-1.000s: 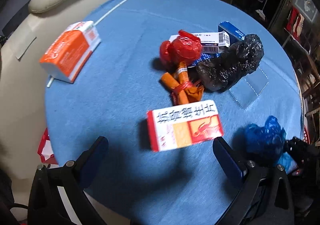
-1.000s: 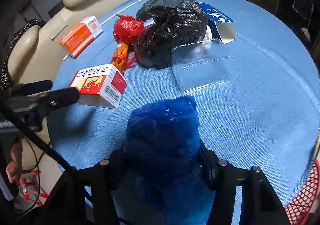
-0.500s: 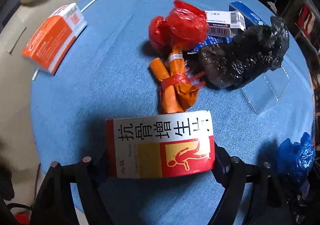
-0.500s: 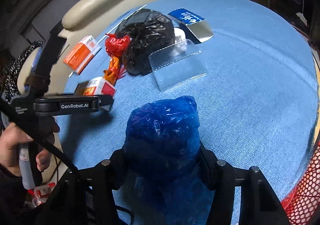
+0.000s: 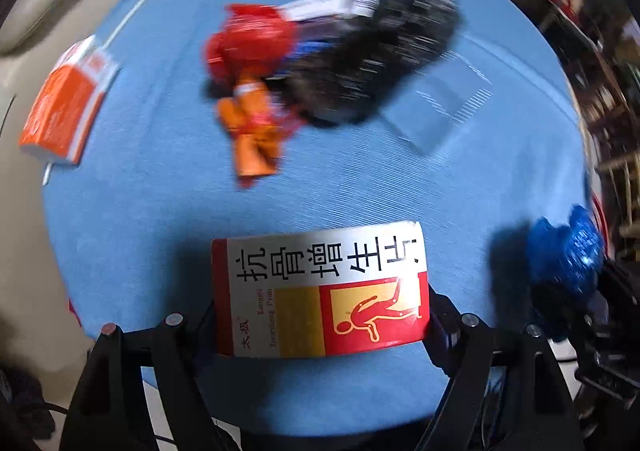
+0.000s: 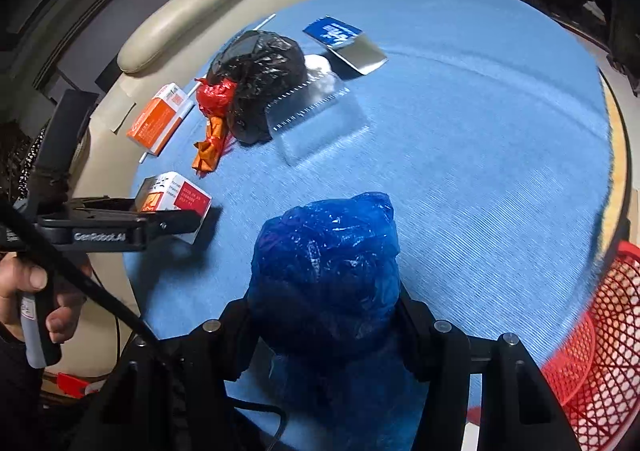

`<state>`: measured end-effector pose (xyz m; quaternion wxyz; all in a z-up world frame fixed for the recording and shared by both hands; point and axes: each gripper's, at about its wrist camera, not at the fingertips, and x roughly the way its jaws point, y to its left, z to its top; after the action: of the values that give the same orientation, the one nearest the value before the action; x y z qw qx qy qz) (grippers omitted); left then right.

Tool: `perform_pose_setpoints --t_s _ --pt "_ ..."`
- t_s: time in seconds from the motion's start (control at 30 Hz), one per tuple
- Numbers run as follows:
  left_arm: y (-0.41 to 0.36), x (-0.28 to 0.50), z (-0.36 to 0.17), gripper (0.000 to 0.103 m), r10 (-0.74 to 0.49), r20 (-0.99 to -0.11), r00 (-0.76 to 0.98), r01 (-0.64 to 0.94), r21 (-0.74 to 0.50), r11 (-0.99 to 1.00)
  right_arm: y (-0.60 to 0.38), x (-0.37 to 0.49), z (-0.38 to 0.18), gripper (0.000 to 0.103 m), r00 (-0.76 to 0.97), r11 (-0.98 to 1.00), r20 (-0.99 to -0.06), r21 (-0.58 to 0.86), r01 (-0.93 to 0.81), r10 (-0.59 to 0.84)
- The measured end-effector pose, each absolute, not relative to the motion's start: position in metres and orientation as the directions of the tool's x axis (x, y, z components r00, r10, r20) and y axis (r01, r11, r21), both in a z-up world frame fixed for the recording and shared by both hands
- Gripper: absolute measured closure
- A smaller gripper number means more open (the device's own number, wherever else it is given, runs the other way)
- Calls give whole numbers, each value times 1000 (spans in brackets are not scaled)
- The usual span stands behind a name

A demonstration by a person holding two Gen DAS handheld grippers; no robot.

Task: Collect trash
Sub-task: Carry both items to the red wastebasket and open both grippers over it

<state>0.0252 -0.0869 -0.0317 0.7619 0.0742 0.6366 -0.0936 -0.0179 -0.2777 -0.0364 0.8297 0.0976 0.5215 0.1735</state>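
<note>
Grippers both carry trash: our left gripper (image 5: 322, 325) clamps the red-and-white box (image 5: 320, 291), our right gripper (image 6: 324, 325) squeezes the blue bag (image 6: 326, 263), heading for the red basket (image 6: 596, 335) near right.

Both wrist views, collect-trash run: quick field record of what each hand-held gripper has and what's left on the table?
left hand-held gripper: shut on red-and-white box
right hand-held gripper: shut on blue bag
surface: round table with blue cloth
still on table: black bag, red bag, orange wrapper, orange-and-white box, blue box, clear plastic tray
bin: red mesh basket, at table's right edge in right wrist view
</note>
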Motion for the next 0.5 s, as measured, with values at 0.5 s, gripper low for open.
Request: perform_pose_setpoints --t_s 0.5 --pt "-214 -5 14 21 -90 -985 144 531 0 847 -358 -71 -21 42 337 935 -873 347 -79 353"
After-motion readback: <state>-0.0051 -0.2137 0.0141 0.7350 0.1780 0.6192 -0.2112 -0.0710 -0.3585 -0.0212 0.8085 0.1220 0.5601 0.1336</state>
